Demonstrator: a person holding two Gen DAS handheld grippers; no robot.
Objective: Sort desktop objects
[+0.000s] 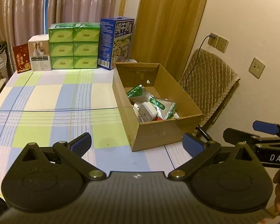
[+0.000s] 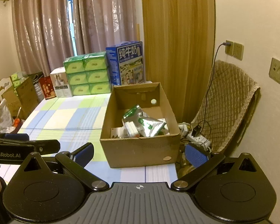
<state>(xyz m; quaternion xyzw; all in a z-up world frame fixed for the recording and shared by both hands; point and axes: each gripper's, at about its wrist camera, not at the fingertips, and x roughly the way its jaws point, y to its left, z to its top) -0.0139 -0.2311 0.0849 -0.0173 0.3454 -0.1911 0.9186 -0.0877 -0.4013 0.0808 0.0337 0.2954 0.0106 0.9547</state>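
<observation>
Both the left tongs (image 1: 137,142) and right tongs (image 2: 139,153) hang spread and empty before the cardboard box (image 2: 140,149), so scan the checked table (image 1: 52,100) for leftovers before stopping.

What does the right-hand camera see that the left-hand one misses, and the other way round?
Only the right wrist view shows the white power strip on the floor beside the chair, and the cardboard cartons left of the table.

Only the left wrist view shows the white plug adapter inside the cardboard box.

Both show that box, the silver-green pouches, the stacked green tissue packs, the blue milk carton, the checked tablecloth, and both grippers open and empty: left, right.
</observation>
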